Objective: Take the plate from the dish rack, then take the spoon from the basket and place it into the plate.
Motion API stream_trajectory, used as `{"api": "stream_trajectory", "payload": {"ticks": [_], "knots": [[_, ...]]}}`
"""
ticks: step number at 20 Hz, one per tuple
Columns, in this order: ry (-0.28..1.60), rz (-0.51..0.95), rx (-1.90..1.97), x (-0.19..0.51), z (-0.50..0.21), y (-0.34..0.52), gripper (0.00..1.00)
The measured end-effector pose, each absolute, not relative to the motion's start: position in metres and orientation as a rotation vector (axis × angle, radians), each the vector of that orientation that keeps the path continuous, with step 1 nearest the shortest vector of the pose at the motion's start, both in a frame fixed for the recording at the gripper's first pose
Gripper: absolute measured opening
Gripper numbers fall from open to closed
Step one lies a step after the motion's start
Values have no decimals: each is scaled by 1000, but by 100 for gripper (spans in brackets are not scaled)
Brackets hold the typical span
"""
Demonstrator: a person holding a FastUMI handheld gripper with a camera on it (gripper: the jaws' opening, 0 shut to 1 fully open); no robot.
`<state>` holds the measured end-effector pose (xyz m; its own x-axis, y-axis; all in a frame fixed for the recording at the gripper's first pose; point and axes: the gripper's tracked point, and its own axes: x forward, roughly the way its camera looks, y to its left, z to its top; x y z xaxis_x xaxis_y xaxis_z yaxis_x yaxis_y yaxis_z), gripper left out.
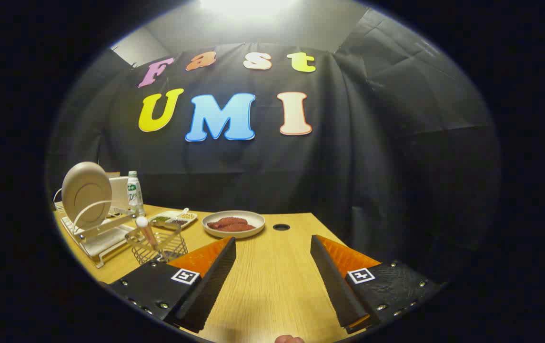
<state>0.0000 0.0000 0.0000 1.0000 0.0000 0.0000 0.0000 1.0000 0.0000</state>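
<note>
We're in the booth, black cloth wall behind, and a pale wooden table (pixel 272 271) running out ahead of the gripper (pixel 272 247). Its two fingers stand well apart over bare tabletop, nothing between them, nothing touched.

Off beyond the left finger sits the dish rack (pixel 98 236), and there's the plate (pixel 86 193) we're after: one beige plate, standing on edge in the rack's slots and leaning back a little. That's how a rack keeps a plate, upright with its rim free on top, so I'd judge the rim is the place to pinch it.

Nearer, just beyond the left fingertip, is one wire basket (pixel 158 245). One spoon (pixel 145 228) stands in it, pale rounded end up, stem down through the mesh. Upright again, which leaves its top end free to pinch.

Behind the rack, one bottle (pixel 133 190) with a green label. Ahead and slightly left of the gap between the fingers, one round dish (pixel 234 223) lies flat holding something reddish, and just left of it one small divided tray (pixel 173 219) with bits in its compartments. One dark round hole (pixel 281 227) in the table beside the dish.

So nothing's been lifted yet by the look of it; the first job, the plate, looks like a swing to the left.
</note>
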Motion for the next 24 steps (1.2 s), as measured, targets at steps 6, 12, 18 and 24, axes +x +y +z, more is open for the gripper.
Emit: {"api": "stream_trajectory", "payload": {"ticks": [6,12,18,24], "knots": [[-49,21,-9,-23,115,34,97],[-69,19,-74,-55,197,90,97],[-80,87,-19,-62,216,154,97],[-3,97,-20,-52,214,190,96]]}}
